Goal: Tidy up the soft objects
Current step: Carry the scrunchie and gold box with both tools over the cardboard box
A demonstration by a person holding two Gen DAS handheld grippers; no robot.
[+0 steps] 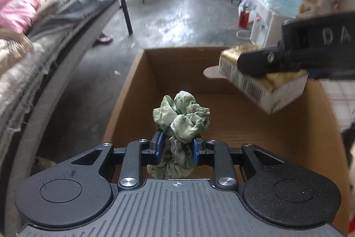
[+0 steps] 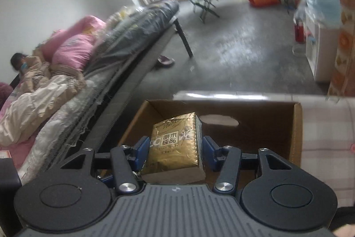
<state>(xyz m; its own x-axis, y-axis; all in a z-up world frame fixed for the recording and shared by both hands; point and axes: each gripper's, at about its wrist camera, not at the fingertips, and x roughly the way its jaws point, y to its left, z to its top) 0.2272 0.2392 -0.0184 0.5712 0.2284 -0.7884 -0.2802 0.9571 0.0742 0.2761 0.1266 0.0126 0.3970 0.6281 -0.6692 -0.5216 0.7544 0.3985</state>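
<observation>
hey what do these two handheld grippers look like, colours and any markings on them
Both match. The left gripper and right gripper have a ribbed grey body, black linkage arms with silver screws, round black side housings and blue finger pads. A small crosshair mark sits at the body's front edge. Seen side-on in the left wrist view, the right gripper shows raised letters "DA". No cables or sleeves visible.

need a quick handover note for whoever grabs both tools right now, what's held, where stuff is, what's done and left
Left tool: shut on the green scrunchie, held over the cardboard box.
Right tool: shut on the gold tissue pack, also over the box.
Done: both soft items picked up and brought above the box.
Left: lower and release each into the box. The visible part of the box floor looks bare, so nothing seems dropped in yet.
</observation>
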